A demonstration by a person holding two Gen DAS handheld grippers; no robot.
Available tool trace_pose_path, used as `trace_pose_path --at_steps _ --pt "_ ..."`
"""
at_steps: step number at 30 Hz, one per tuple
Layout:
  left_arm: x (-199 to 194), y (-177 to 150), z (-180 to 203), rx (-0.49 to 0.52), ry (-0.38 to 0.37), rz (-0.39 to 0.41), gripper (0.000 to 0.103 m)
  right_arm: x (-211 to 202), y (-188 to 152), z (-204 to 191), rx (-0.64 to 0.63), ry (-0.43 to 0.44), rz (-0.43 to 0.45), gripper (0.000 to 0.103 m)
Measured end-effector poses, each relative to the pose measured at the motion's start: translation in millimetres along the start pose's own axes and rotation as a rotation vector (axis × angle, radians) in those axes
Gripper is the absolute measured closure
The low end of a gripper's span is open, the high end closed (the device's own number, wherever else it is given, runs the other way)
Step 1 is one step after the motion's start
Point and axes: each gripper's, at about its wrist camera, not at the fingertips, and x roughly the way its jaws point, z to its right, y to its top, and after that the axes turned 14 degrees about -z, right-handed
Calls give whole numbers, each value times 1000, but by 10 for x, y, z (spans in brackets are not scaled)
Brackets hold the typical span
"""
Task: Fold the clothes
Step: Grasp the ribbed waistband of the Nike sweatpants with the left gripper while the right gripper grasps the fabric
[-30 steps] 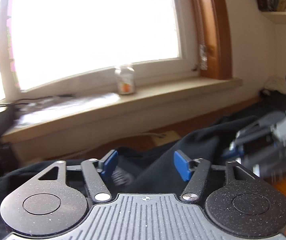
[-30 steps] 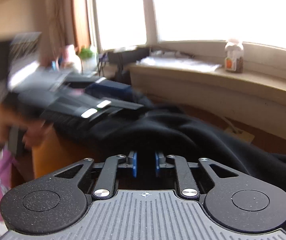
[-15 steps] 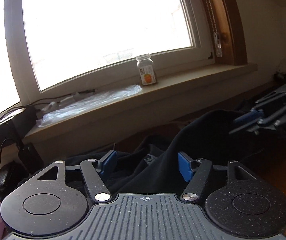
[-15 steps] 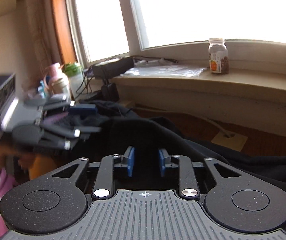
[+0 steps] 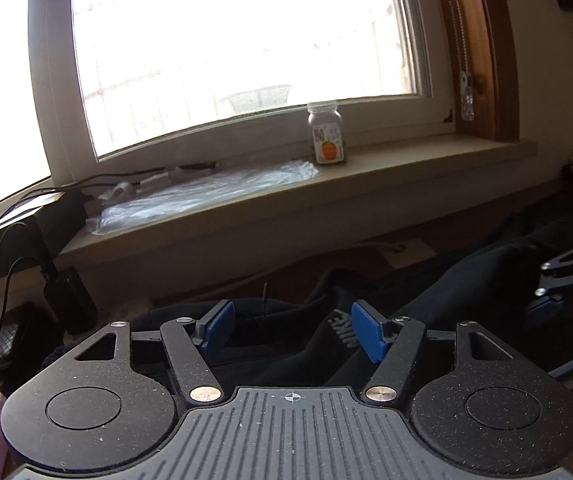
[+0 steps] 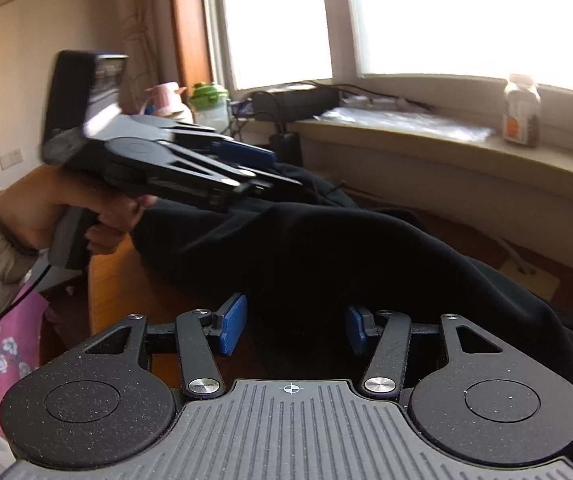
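A black garment (image 6: 346,264) with white lettering (image 5: 340,330) lies heaped on the wooden table (image 6: 118,280) below the window. My left gripper (image 5: 292,332) is open just above a fold of it, blue pads wide apart. My right gripper (image 6: 294,330) is open too, and a ridge of the black cloth runs between its fingers. In the right wrist view the left gripper (image 6: 262,172) hovers over the garment's far left end, held by a hand (image 6: 66,200). The right gripper (image 5: 554,292) shows at the right edge of the left wrist view.
On the windowsill (image 5: 366,176) stand a small bottle (image 5: 325,136), a clear plastic bag (image 5: 206,196) and a black box with cables (image 5: 26,232). A pink cup and a green-lidded jar (image 6: 206,100) stand at the table's far left. Pink floral cloth (image 6: 10,344) hangs below the table's edge.
My right gripper, shut on the black cloth a second ago, has opened. The left gripper stayed open and has moved away to the left over the garment.
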Motion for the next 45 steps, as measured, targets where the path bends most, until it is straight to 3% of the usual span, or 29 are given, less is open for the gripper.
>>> trace_pose_path --at_steps 7,9,11,15,22,24,25,28,33,36,41,45 --pt "176 136 -293 31 68 -27 34 -201 -207 -186 16 -135 -29 57" --pt "244 169 -374 35 63 -40 43 -280 -281 -254 20 -138 -33 58" --pt "317 189 -422 36 62 -59 43 -308 -308 -307 21 -128 -43 58" --pt "379 180 -433 33 51 -70 44 -88 -193 -313 59 -136 -80 57" --pt "490 173 -419 37 42 -92 44 230 -22 -329 36 -156 -27 52" --pt "522 188 -394 46 49 -98 43 269 -13 -332 30 -177 -20 65" --pt "538 196 -377 55 54 -101 43 261 -10 -327 33 -186 -18 82" --pt "604 216 -329 88 69 -111 43 26 -33 -338 43 -139 13 85" --pt "766 190 -311 130 86 -161 43 -465 -152 -710 6 -56 14 86" --pt "867 127 -344 116 76 -200 43 -588 -350 -947 0 -4 -29 86" --pt "948 54 -379 81 82 -199 41 -387 -734 -1096 30 -31 -106 84" --pt "947 28 -380 75 92 -185 40 -413 -715 -1119 67 -50 -42 70"
